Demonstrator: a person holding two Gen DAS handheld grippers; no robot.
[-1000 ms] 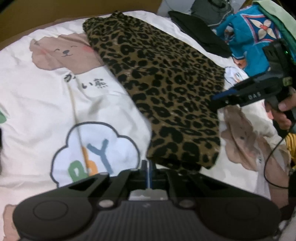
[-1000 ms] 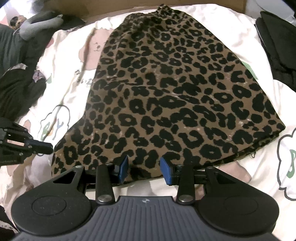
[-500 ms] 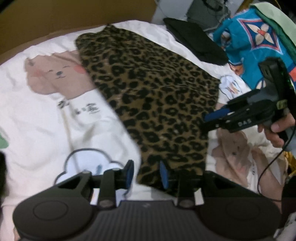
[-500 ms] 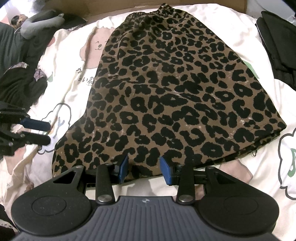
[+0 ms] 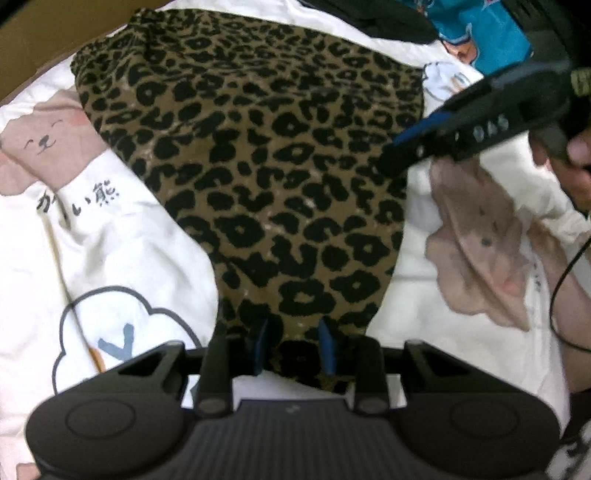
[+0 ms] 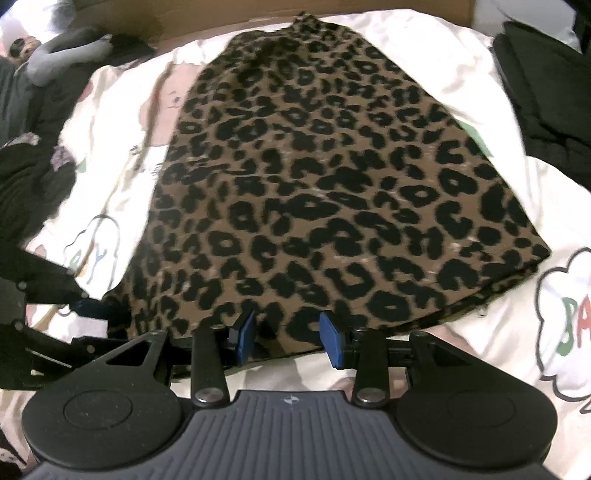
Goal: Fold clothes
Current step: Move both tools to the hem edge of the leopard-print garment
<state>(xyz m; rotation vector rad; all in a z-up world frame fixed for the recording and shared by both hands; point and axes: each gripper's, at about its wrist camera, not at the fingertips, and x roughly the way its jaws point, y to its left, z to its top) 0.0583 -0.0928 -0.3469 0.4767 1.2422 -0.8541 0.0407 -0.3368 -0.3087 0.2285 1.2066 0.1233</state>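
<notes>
A leopard-print skirt (image 5: pixel 277 166) lies flat on a white bedsheet (image 5: pixel 110 240) printed with bears and clouds. My left gripper (image 5: pixel 294 347) is open, its blue pads either side of the skirt's near left corner. In the right wrist view the skirt (image 6: pixel 332 184) widens toward me, and my right gripper (image 6: pixel 288 338) is open over the middle of the near hem, with fabric between its fingers. A hand holds the right gripper (image 5: pixel 399 147) over the skirt's right edge in the left wrist view. The left gripper (image 6: pixel 81 299) shows at the hem's left corner.
Black clothes (image 6: pixel 546 110) lie at the back right of the bed, and a blue patterned cloth (image 5: pixel 480 33) sits beyond them. Dark and grey garments (image 6: pixel 29 92) are piled at the left. A brown board (image 5: pixel 22 48) borders the far side. A black cable (image 5: pixel 561 295) hangs at the right.
My left gripper went from shut to open and moved right from the cloud print onto the skirt's near corner. The right gripper edged forward over the hem.
</notes>
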